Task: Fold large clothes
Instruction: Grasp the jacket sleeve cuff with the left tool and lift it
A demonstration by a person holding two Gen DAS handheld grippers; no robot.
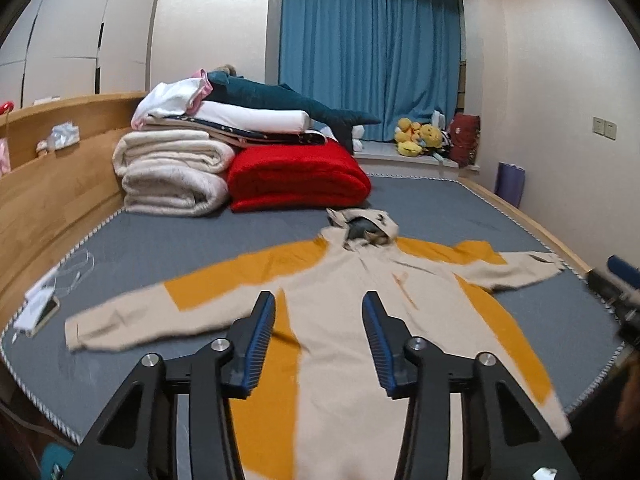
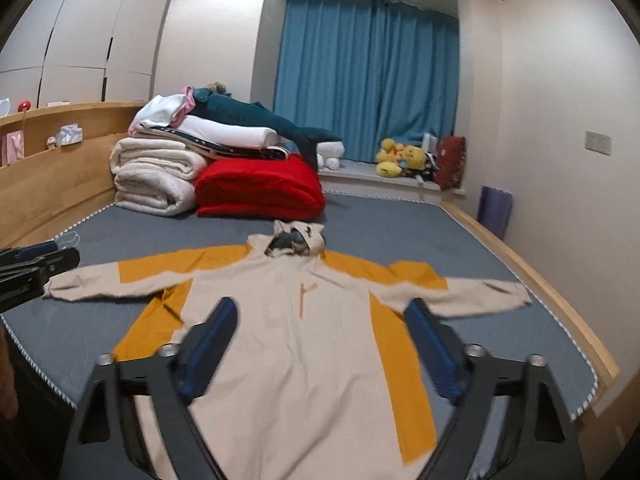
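Observation:
A large cream and mustard-yellow hooded garment (image 1: 340, 304) lies spread flat on the grey mattress (image 1: 160, 248), both sleeves stretched out sideways and the hood toward the far end. It also shows in the right wrist view (image 2: 288, 320). My left gripper (image 1: 318, 304) is open and empty, held above the garment's lower body. My right gripper (image 2: 320, 312) is open wide and empty, also above the lower body. Each gripper shows at the edge of the other's view.
Folded white quilts (image 1: 172, 172), a red blanket (image 1: 296, 176) and a blue plush shark (image 1: 280, 100) are stacked at the mattress's far left. A phone with cables (image 1: 44, 312) lies at the left edge. The wooden bed frame (image 2: 532, 276) runs along the right.

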